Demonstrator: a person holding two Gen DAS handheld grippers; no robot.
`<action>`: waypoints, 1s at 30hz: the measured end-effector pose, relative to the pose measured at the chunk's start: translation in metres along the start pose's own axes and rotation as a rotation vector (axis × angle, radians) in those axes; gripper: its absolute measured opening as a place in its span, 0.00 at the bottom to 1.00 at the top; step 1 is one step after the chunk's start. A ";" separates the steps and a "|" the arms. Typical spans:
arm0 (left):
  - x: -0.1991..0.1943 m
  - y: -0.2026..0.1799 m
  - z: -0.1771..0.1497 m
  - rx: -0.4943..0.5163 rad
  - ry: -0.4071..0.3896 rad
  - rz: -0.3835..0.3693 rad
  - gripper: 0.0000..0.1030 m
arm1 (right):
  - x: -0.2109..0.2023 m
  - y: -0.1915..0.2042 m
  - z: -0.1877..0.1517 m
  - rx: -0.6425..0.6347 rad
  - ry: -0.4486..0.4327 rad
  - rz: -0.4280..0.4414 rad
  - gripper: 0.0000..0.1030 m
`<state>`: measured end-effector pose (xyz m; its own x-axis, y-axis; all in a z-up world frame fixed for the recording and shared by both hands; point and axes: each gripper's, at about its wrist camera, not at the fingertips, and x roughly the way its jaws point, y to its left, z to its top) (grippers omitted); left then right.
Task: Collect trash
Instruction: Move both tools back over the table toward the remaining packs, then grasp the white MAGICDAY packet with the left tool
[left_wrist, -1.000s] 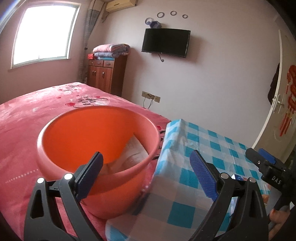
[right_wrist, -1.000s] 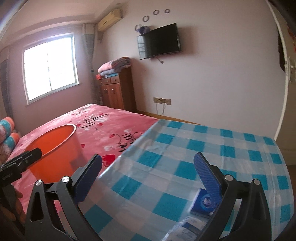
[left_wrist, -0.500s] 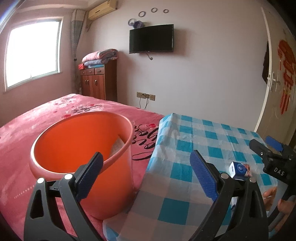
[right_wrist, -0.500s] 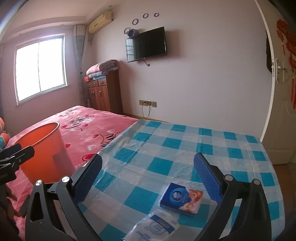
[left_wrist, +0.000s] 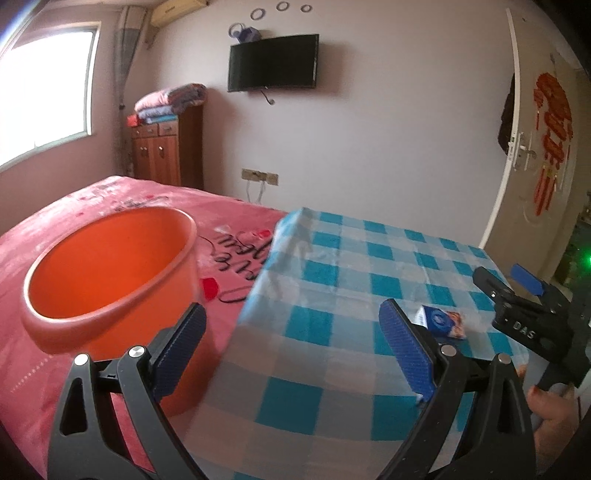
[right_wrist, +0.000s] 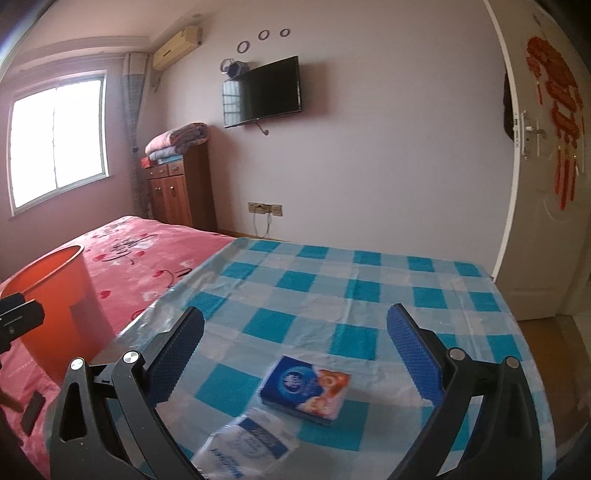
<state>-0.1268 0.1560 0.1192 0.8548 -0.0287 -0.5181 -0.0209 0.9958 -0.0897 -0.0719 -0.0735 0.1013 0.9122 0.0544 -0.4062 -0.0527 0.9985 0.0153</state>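
An orange bin (left_wrist: 110, 277) stands on the pink bed, left of the table with the blue checked cloth (left_wrist: 351, 280). My left gripper (left_wrist: 291, 347) is open and empty, over the gap between bin and table. A blue tissue pack (right_wrist: 306, 387) and a clear plastic wrapper (right_wrist: 247, 448) lie near the table's front edge. My right gripper (right_wrist: 295, 354) hangs open above and behind them, holding nothing. The left wrist view also shows the tissue pack (left_wrist: 441, 321) and the right gripper (left_wrist: 517, 291) with a hand on it.
A pink bed (right_wrist: 147, 254) runs along the table's left side. Against the far wall stand a wooden cabinet (right_wrist: 181, 192) with folded blankets and a wall TV (right_wrist: 262, 92). A white door (right_wrist: 546, 184) is at the right.
Both grippers have drawn back and risen. The tissue pack and wrapper now lie fully in the right wrist view. The bin has slid left in the left view, its inside no longer visible.
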 end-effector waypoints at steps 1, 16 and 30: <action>0.002 -0.003 -0.001 -0.003 0.009 -0.012 0.92 | 0.000 -0.003 -0.001 -0.003 -0.001 -0.009 0.95; 0.032 -0.069 -0.025 0.105 0.163 -0.075 0.92 | 0.017 -0.061 -0.016 0.058 0.049 -0.104 0.95; 0.058 -0.131 -0.045 0.255 0.293 -0.181 0.92 | 0.040 -0.110 -0.028 0.144 0.150 -0.153 0.95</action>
<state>-0.0981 0.0196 0.0624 0.6491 -0.1917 -0.7362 0.2757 0.9612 -0.0072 -0.0411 -0.1819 0.0581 0.8340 -0.0880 -0.5448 0.1492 0.9864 0.0690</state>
